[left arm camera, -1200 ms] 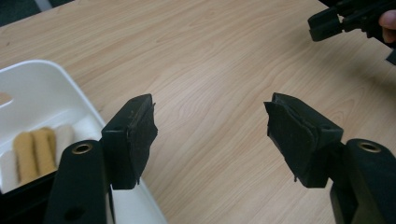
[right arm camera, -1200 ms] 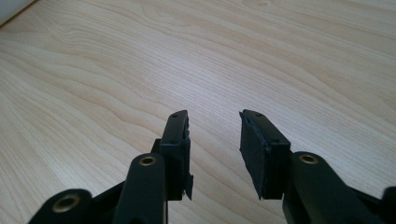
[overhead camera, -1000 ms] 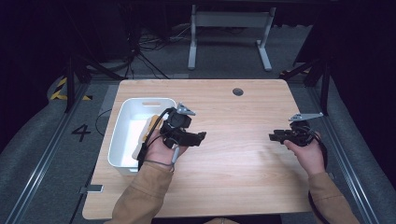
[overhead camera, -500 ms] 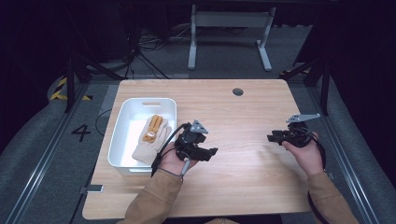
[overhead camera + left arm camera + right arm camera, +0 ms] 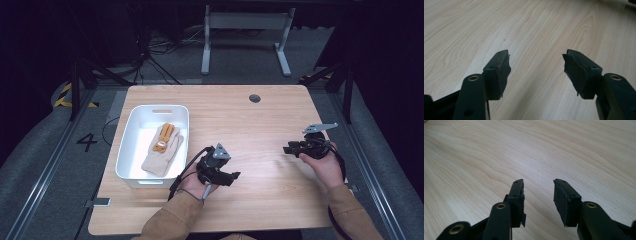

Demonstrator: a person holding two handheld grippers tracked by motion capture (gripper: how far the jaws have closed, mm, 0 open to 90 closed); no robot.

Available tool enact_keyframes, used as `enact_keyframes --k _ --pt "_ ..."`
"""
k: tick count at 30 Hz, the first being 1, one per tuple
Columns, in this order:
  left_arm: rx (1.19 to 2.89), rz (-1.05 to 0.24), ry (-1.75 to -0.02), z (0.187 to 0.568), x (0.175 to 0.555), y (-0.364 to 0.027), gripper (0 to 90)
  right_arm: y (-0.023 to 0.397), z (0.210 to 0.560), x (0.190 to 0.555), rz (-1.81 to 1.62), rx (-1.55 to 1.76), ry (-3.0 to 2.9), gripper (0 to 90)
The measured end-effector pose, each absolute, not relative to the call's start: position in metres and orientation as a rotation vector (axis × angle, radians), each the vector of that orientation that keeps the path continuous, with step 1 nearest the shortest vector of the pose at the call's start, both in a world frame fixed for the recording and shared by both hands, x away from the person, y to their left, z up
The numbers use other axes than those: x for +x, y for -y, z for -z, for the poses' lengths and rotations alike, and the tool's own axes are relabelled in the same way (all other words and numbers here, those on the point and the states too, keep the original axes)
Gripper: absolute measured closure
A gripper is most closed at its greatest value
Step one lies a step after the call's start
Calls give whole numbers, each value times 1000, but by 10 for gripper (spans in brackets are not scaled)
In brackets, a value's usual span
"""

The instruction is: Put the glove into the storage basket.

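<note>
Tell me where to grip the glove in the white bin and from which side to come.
Grip the glove at its broad beige cuff end, which lies toward the bin's near wall. Come straight down from above with the left gripper, jaws across the cuff: the glove lies flat, and the white bin walls likely block any sideways approach.

High view: overhead, facing forward and down; whole light wooden table (image 5: 260,130) mid-frame.
Gripper views: low, close, looking along black jaws rising from bottom edge.
Shared: bare tabletop wood.
</note>
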State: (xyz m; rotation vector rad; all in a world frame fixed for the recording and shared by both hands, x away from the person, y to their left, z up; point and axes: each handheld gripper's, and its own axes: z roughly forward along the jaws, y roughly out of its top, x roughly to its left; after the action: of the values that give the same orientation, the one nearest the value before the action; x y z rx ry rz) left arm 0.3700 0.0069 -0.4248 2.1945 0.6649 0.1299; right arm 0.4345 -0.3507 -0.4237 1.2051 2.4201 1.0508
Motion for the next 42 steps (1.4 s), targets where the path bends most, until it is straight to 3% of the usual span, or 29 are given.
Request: enact_keyframes --k 13,42 --pt "2236 -108 -649 447 369 3 362 348 430 436 -1041 1180 -2446 591" --pt "2227 -107 -653 445 372 -2 355 343 445 438 -1040 1114 -2488 571"
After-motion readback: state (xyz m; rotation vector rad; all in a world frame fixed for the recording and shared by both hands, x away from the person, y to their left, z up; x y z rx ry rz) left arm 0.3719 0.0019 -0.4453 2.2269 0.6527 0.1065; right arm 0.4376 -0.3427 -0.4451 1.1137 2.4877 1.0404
